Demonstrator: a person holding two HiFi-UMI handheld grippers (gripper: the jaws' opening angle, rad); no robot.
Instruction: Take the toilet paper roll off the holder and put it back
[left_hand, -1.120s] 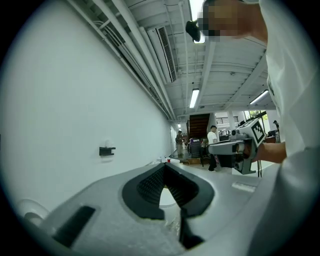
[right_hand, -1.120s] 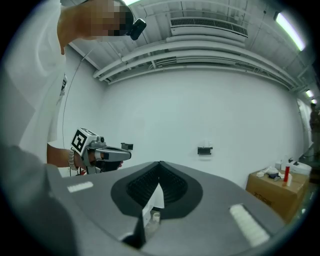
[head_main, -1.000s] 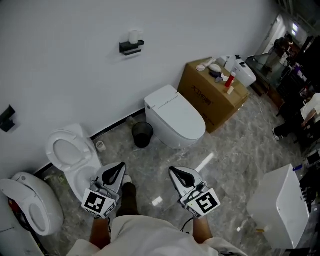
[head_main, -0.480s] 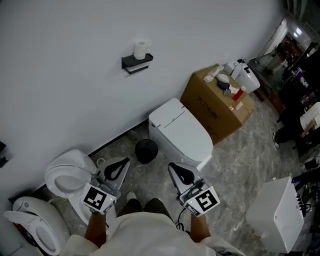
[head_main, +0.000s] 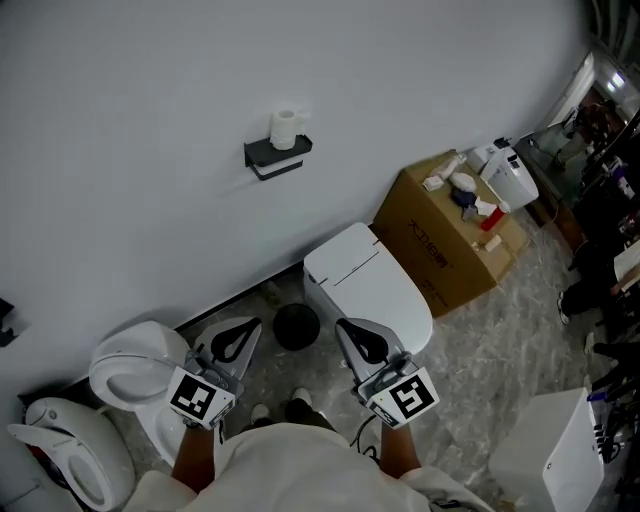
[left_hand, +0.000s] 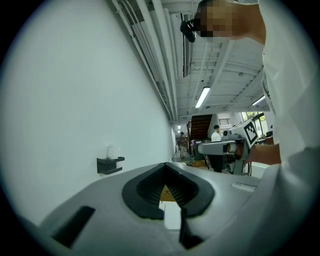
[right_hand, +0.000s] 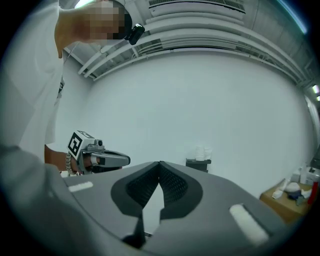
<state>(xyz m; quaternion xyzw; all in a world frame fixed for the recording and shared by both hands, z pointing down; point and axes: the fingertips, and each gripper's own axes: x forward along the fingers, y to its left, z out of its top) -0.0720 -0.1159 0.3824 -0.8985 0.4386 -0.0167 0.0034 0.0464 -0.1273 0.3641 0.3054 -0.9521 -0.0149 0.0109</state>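
A white toilet paper roll (head_main: 286, 128) stands upright on a black wall holder (head_main: 277, 155), high on the white wall. It also shows small in the left gripper view, roll (left_hand: 111, 151) on holder (left_hand: 110, 164), and in the right gripper view, roll (right_hand: 199, 151) on holder (right_hand: 198, 163). My left gripper (head_main: 240, 338) and right gripper (head_main: 357, 339) are held low in front of me, far short of the holder. Both are shut and empty, their tips pointing toward the wall (left_hand: 166, 167) (right_hand: 160, 165).
A white toilet with its lid down (head_main: 367, 287) stands below the holder, with a black bin (head_main: 296, 326) to its left. A cardboard box (head_main: 447, 245) carrying bottles is to its right. Another open toilet (head_main: 130, 368) is at the left, and a white cabinet (head_main: 545, 462) at lower right.
The person has stepped toward the wall, so the holder and roll now sit lower and nearer in the head view. Both grippers stay shut and keep their places in front of the body.
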